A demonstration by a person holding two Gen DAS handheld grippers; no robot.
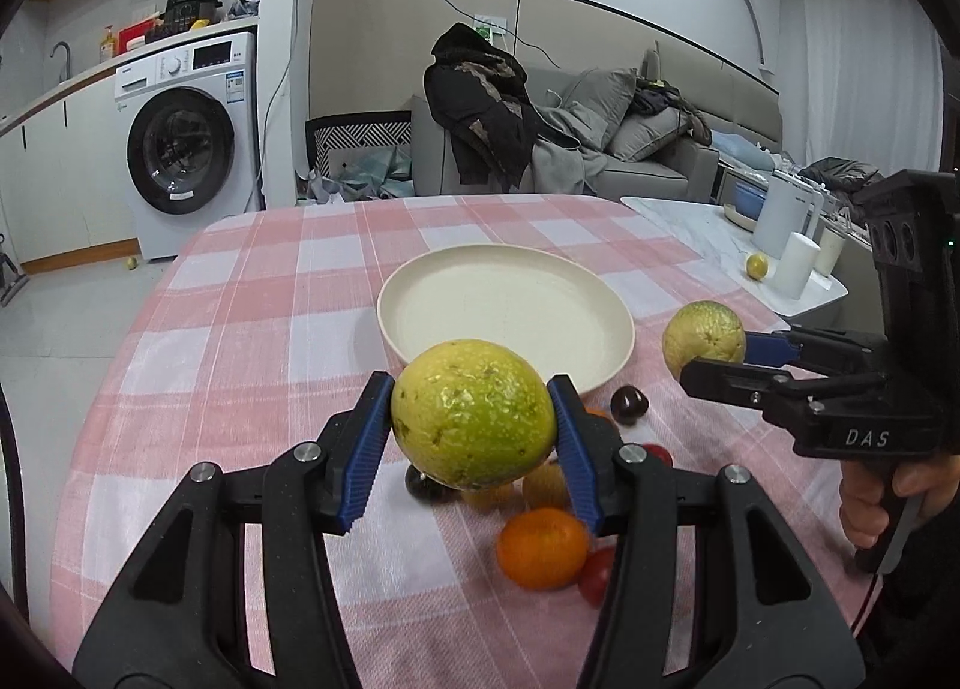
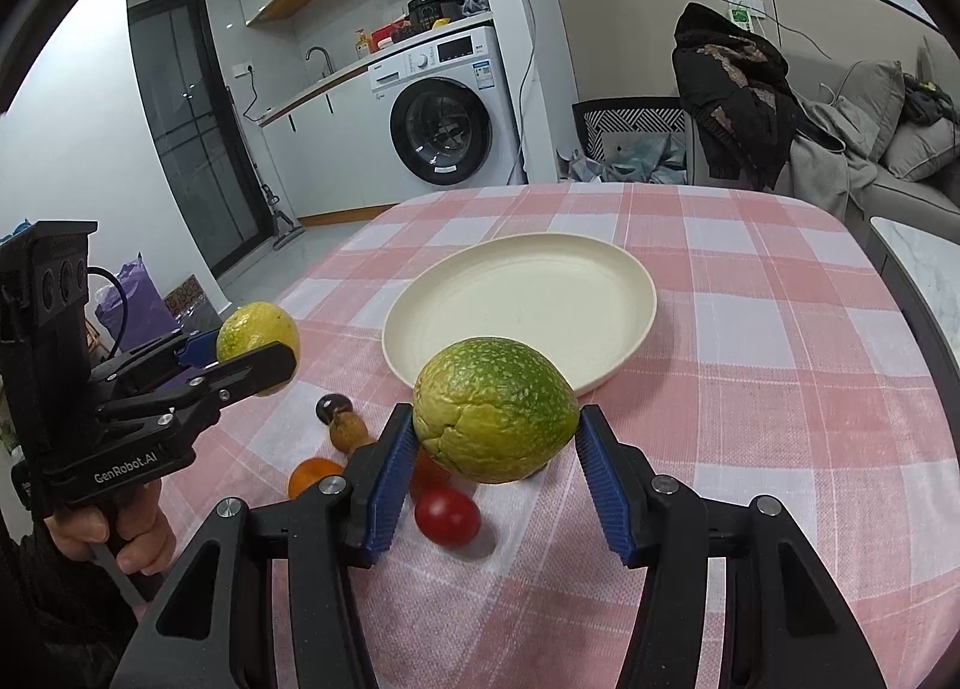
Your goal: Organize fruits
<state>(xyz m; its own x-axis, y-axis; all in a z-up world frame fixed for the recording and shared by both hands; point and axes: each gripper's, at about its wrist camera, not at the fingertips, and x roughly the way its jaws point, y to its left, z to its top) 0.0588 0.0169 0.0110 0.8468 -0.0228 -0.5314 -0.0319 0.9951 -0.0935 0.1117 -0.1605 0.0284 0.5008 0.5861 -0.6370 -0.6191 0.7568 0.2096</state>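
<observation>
Both my left gripper [image 1: 471, 419] and right gripper [image 2: 495, 437] squeeze a round green-yellow fruit [image 1: 473, 413], jaws part open, near the plate [image 1: 420, 323].

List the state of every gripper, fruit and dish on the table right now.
Left gripper: shut on a yellow-green fruit, held above the cloth.
Right gripper: shut on a greener fruit, also lifted.
Plate: empty, flat on the checked tablecloth.
Orange: loose on the cloth.
Red tomato: loose on the cloth.
Dark round fruit: resting beside the plate.
</observation>
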